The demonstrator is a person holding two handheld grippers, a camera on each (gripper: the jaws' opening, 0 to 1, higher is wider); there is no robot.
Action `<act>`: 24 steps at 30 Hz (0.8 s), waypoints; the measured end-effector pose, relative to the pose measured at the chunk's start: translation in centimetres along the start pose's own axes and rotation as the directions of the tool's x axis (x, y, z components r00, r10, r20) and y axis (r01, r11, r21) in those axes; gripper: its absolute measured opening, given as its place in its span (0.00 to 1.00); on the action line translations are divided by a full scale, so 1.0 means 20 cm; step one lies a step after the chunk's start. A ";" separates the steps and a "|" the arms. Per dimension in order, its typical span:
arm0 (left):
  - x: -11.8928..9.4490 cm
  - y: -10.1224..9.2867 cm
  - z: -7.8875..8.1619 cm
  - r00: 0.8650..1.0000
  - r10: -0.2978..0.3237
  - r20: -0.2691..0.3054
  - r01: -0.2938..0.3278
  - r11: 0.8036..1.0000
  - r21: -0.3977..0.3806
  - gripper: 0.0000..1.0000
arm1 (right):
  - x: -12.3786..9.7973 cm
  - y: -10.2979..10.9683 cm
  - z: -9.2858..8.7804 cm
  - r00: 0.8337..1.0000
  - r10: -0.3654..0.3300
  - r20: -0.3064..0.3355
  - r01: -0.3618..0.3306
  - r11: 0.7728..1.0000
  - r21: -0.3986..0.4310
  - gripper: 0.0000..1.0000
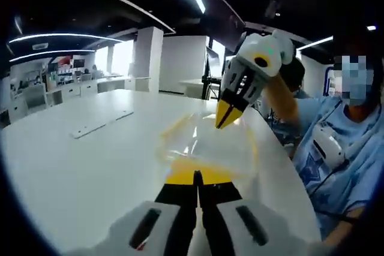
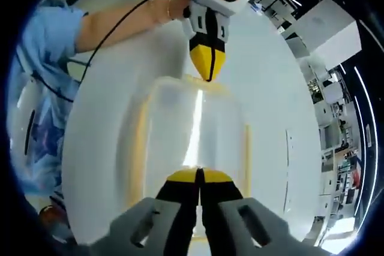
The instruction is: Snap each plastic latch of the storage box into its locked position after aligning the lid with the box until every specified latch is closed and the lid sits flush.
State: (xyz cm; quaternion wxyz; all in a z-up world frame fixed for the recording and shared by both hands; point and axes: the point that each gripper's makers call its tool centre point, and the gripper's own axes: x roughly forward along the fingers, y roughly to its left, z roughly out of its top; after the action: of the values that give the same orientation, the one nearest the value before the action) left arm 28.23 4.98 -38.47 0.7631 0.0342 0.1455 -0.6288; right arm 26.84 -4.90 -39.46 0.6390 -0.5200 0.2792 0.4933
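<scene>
While both grippers, left (image 2: 207,70) and right (image 2: 198,175), press closed-jawed at opposite ends, the clear storage box (image 2: 195,127) seemingly lies lengthwise between them on the white table (image 2: 102,124).

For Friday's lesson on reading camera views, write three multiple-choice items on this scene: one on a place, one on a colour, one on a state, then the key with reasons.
1. Where does the storage box stand?
A. on the white table
B. on the floor
C. on a shelf

2. What colour are the fingertips of the left gripper?
A. red
B. yellow
C. green

3. How do the jaws of the right gripper stand?
A. wide open
B. holding a cup
C. shut

Key: 1 A, the white tabletop surrounds it; 2 B, the tips are yellow above the box's far edge; 3 C, the tips meet with no gap.
</scene>
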 end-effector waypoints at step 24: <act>0.01 0.00 -0.03 0.999 -0.036 0.023 0.037 0.998 -0.059 0.00 | -0.01 -0.01 0.01 0.998 -0.024 -0.055 0.025 1.000 0.017 0.00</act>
State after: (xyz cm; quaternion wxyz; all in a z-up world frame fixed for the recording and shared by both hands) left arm 28.17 4.85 -39.10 0.7537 0.0019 0.1565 -0.6383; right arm 26.87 -4.82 -39.24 0.6417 -0.5309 0.2946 0.4686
